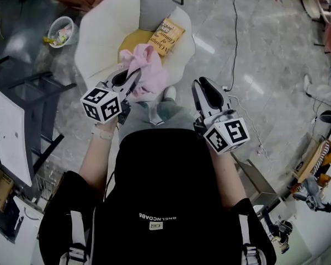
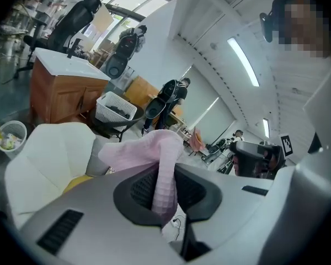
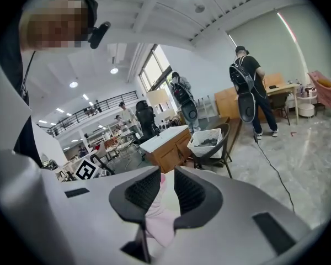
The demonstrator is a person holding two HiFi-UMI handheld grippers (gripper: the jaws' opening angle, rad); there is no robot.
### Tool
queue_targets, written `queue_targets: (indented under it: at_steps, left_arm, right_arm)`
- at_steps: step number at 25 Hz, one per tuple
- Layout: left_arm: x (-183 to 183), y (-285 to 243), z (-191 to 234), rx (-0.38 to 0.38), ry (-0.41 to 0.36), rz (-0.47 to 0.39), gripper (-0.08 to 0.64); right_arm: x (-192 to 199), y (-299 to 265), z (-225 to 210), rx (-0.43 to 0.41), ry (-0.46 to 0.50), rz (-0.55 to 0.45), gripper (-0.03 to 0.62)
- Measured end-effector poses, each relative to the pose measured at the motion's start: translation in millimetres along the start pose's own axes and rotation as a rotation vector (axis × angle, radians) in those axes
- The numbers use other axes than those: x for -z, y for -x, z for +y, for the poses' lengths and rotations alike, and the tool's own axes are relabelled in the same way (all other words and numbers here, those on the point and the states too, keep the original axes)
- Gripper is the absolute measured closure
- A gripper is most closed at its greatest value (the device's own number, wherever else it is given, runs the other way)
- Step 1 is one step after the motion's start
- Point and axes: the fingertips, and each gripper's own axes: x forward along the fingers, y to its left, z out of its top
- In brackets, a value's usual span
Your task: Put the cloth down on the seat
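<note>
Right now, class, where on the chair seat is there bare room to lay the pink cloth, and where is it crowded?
Bare: the yellow seat cushion's left part, between the white chair's side wall and the book. Crowded: the back right, where the book lies against the grey cushion.

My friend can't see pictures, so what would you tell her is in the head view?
Seen from above, a person's left gripper pinches a crumpled pink cloth over the yellow seat cushion of a white petal-shaped armchair. A tan book lies on the chair; the right gripper hangs beside, holding nothing.
</note>
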Motion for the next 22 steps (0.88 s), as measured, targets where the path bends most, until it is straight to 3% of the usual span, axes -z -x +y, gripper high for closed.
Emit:
queue_targets:
  at_steps: [9, 22]
  left_arm:
    - [21, -22, 43, 0.017, 0.008, 0.059, 0.514]
    - [67, -51, 123, 0.023, -0.011, 0.135, 0.514]
  right_arm:
    - [15, -18, 4, 0.056, -0.042, 0.02, 0.495]
    - [73, -36, 13, 0.113, -0.075, 0.093, 0.495]
